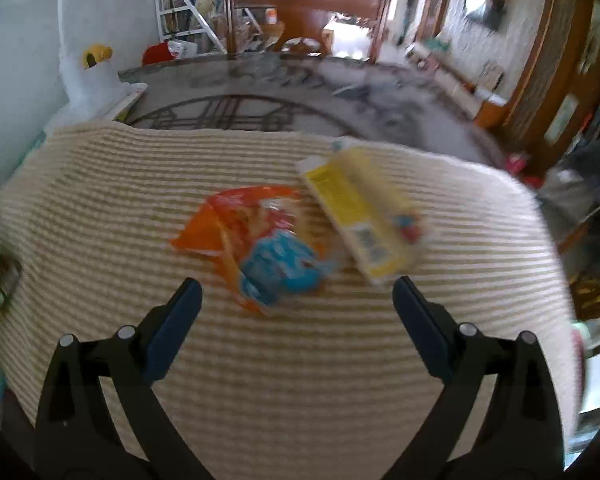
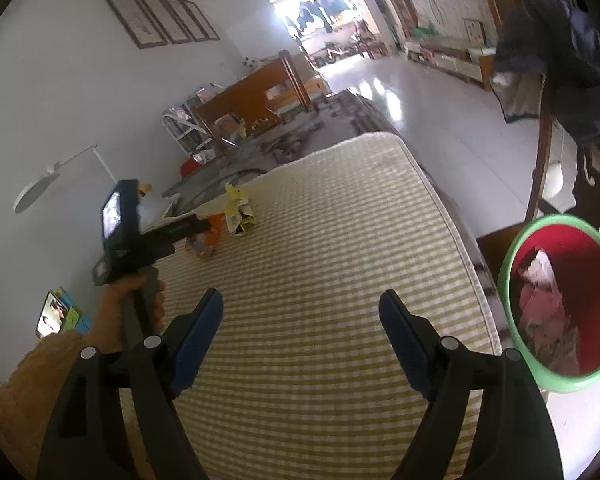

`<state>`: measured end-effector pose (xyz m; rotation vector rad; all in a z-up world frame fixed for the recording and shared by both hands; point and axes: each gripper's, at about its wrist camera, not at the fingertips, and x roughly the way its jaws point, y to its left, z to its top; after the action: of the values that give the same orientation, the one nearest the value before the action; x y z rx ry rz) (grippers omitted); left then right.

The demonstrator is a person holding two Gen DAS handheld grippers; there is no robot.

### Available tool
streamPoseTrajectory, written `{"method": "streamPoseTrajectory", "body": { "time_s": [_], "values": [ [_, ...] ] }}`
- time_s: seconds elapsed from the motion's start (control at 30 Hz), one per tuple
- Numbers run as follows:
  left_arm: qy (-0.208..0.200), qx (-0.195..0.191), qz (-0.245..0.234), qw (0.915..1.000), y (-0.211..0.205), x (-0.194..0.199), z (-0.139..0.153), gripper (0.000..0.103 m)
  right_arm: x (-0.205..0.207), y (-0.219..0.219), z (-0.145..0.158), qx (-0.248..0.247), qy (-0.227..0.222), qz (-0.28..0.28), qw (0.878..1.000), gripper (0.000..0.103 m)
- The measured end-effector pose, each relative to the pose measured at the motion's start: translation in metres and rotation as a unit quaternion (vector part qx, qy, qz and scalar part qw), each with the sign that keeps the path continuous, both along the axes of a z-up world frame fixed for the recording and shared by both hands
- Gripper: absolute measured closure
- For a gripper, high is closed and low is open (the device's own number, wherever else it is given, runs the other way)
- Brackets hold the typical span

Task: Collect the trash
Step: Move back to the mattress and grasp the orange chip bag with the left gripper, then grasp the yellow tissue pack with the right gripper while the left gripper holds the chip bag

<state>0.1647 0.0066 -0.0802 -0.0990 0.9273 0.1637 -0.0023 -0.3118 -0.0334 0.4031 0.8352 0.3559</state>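
Trash lay on a striped mat [image 1: 300, 360] over the worktop: an orange wrapper [image 1: 236, 224] with a blue piece [image 1: 280, 272] on it, and a yellow carton [image 1: 356, 216] just beside it. Only in the left wrist view were these seen close, though blurred, with the left tongs [image 1: 296, 296] spread wide just short of them and nothing between the fingers. Only in the right wrist view was a green-rimmed red bin [image 2: 560, 300] seen, beside the mat's right edge, with crumpled scraps inside. There the right tongs [image 2: 300, 304] were released and empty over bare mat, well apart from the trash, and the left hand [image 2: 128, 292] was seen gripping its handle, whose body partly hid the wrapper. A wooden bench [image 1: 304, 8] stood beyond.
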Motion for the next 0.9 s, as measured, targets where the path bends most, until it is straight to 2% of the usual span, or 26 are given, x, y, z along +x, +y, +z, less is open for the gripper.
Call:
{"method": "streamPoseTrajectory", "body": {
  "time_s": [0.07,0.1,0.13,0.17,0.2,0.3,0.4,0.5,0.63,0.67,0.7,0.77,0.83,0.9],
  "values": [
    [0.02,0.027,-0.004,0.9994,0.006,0.014,-0.014,0.009,-0.001,-0.001,0.0,-0.001,0.001,-0.001,1.0,0.025],
    [0.03,0.038,-0.005,0.9988,0.01,0.02,-0.02,0.013,-0.003,0.002,0.0,-0.006,0.002,0.0,1.0,0.025],
    [0.038,0.045,-0.006,0.9983,0.014,0.025,-0.024,0.02,-0.004,0.005,0.001,-0.012,0.004,0.003,1.0,0.025],
    [0.043,0.046,-0.005,0.998,0.018,0.025,-0.027,0.047,-0.004,0.007,0.001,-0.015,0.004,0.006,1.0,0.025],
    [0.049,0.042,-0.003,0.9979,0.023,0.025,-0.029,0.054,-0.003,0.009,0.001,-0.021,0.005,0.009,1.0,0.025],
    [0.035,-0.009,0.001,0.9993,0.036,0.004,-0.021,0.056,-0.002,0.013,-0.001,-0.031,0.01,0.016,0.999,0.025],
    [0.007,-0.029,0.001,0.9996,0.037,-0.034,-0.003,0.056,-0.001,0.016,-0.003,-0.038,0.016,0.017,0.999,0.025],
    [-0.017,-0.054,0.001,0.9984,0.035,-0.085,0.018,0.056,0.004,0.023,-0.007,-0.053,0.033,0.029,0.998,0.025],
    [-0.064,-0.123,0.004,0.9903,0.029,-0.162,0.043,0.056,0.022,0.047,-0.015,-0.088,0.047,0.058,0.993,0.025],
    [-0.071,-0.12,0.004,0.9902,0.026,-0.176,0.044,0.055,0.031,0.059,-0.017,-0.107,0.047,0.068,0.991,0.025],
    [-0.071,-0.099,0.004,0.9925,0.022,-0.19,0.04,0.055,0.037,0.069,-0.02,-0.126,0.045,0.076,0.988,0.025],
    [-0.052,-0.093,-0.008,0.9943,0.021,-0.188,0.033,0.055,0.053,0.096,-0.024,-0.175,0.034,0.1,0.979,0.025],
    [-0.065,-0.121,-0.004,0.9905,0.028,-0.184,0.036,0.055,0.069,0.119,-0.028,-0.204,0.027,0.119,0.971,0.025],
    [-0.075,-0.127,-0.007,0.9891,0.029,-0.179,0.038,0.055,0.091,0.143,-0.031,-0.228,0.023,0.128,0.965,0.025]
  ]
}}
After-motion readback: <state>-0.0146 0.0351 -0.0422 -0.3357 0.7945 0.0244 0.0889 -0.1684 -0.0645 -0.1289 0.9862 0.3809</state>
